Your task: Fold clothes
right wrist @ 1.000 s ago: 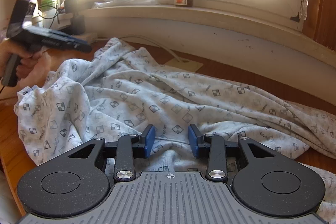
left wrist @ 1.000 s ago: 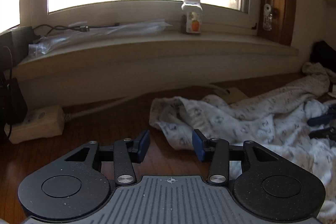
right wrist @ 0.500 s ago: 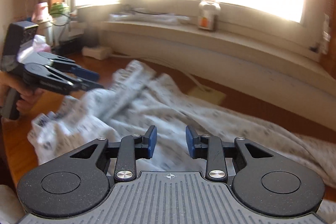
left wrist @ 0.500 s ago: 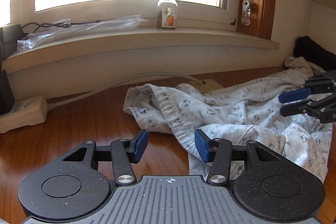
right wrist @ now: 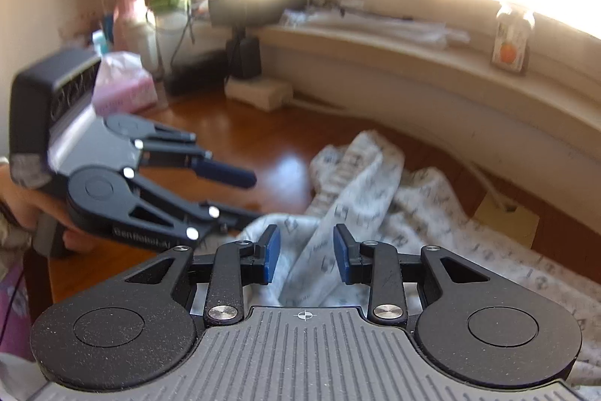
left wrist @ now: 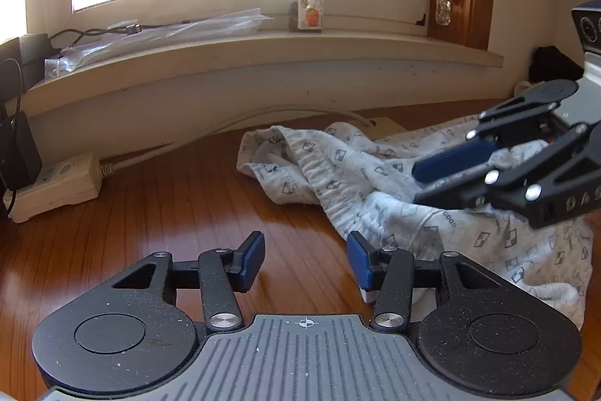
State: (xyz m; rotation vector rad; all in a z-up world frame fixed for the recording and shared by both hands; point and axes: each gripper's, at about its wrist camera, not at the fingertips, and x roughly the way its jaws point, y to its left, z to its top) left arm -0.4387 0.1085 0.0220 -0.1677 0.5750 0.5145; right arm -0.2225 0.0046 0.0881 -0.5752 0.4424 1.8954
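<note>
The garment, a pale grey piece of clothing printed with small dark squares, is lying crumpled on a polished wooden table, bunched toward the table's right side in the left wrist view and trailing off toward the wall under the window. One rumpled hem is facing the windowsill, with folds rising in a ridge through the middle of the cloth.

The right gripper is hovering over the near edge of the garment, its blue pads standing apart with a fold of cloth showing in the gap between them; whether the pads are actually pressing that fold cannot be told, since the view is blurred. In the left wrist view the same tool is reaching in from the right above the cloth, pads parted.

The left gripper is hanging released over bare wood just beside the garment's left edge, jaws apart and nothing between them. A hand is gripping its handle at the left edge of the right wrist view.

Further out, a white power strip is sitting against the wall, its cable running behind the cloth. On the windowsill a small jar with an orange label is standing upright beside a clear plastic bag, under a bright window.
</note>
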